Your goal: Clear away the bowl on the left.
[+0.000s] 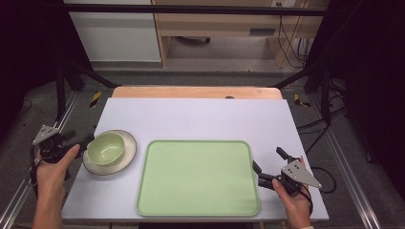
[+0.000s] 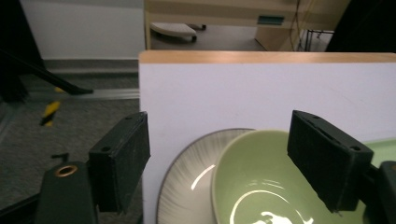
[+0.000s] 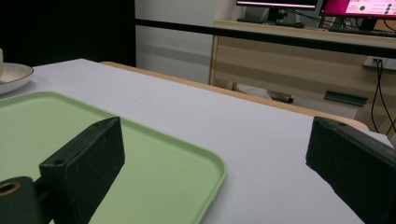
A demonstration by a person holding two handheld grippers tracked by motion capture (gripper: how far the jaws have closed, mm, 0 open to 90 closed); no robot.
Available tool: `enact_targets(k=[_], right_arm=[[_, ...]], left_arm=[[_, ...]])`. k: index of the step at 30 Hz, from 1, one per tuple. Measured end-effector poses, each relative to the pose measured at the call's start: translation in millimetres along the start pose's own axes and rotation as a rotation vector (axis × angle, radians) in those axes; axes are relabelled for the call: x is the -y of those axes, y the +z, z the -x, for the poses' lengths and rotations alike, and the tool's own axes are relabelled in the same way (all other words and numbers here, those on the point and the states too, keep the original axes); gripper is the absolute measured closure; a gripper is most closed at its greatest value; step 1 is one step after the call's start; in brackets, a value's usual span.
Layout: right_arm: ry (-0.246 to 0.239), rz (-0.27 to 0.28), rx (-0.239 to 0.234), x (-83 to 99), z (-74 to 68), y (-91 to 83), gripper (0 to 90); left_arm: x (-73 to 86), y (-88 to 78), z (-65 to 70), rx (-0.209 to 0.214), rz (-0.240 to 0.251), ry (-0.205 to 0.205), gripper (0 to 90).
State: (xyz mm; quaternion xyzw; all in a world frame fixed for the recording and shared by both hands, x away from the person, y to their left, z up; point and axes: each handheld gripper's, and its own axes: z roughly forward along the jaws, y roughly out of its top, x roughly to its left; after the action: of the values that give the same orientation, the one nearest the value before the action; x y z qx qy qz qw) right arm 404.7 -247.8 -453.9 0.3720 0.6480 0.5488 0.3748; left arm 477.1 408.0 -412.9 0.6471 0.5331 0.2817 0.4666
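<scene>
I have my left hand-held gripper [image 1: 88, 141] at the table's left edge, jaws spread and unclenched around the near rim of the bowl [image 1: 106, 148], which sits on its plate [image 1: 125, 160]; nothing is lifted yet. The tray [image 1: 198, 177] is bare. My right hand-held gripper [image 1: 268, 167] waits released at the tray's right edge.

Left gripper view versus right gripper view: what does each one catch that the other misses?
The left gripper view alone looks down into the green bowl standing on the plate, between the left gripper's open jaws. The right gripper view alone has the green tray's corner between the right gripper's open jaws, plus a monitor behind. Both share the pale table and the ribbed plate.
</scene>
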Motion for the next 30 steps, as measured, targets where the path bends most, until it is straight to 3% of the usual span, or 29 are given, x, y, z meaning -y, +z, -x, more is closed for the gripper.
enact_targets(k=[3,8,17,21,25,30], right_arm=[[0.004,0.0,0.0,-0.3,-1.3,-0.1,4.5],[0.005,-0.005,-0.004,0.3,-1.9,1.6,4.4],[0.0,-0.009,-0.018,-0.4,-4.6,2.3,4.2],[-0.001,-0.016,-0.02,0.6,-4.2,3.5,4.1],[0.001,-0.015,-0.019,0.2,-4.2,4.0,4.1],[-0.002,-0.015,-0.023,-0.2,-5.3,3.3,3.9]], left_arm=[[3.6,3.6,-0.5,-0.007,-0.042,0.004,27.8],[11.2,13.4,0.9,-0.031,-0.172,0.01,40.6],[13.8,18.0,6.2,-0.048,-0.215,0.03,52.0],[14.0,16.9,3.0,-0.052,-0.226,0.045,60.2],[16.0,15.1,-1.4,-0.075,-0.224,0.031,66.8],[15.2,16.9,0.8,-0.082,-0.236,0.031,67.9]])
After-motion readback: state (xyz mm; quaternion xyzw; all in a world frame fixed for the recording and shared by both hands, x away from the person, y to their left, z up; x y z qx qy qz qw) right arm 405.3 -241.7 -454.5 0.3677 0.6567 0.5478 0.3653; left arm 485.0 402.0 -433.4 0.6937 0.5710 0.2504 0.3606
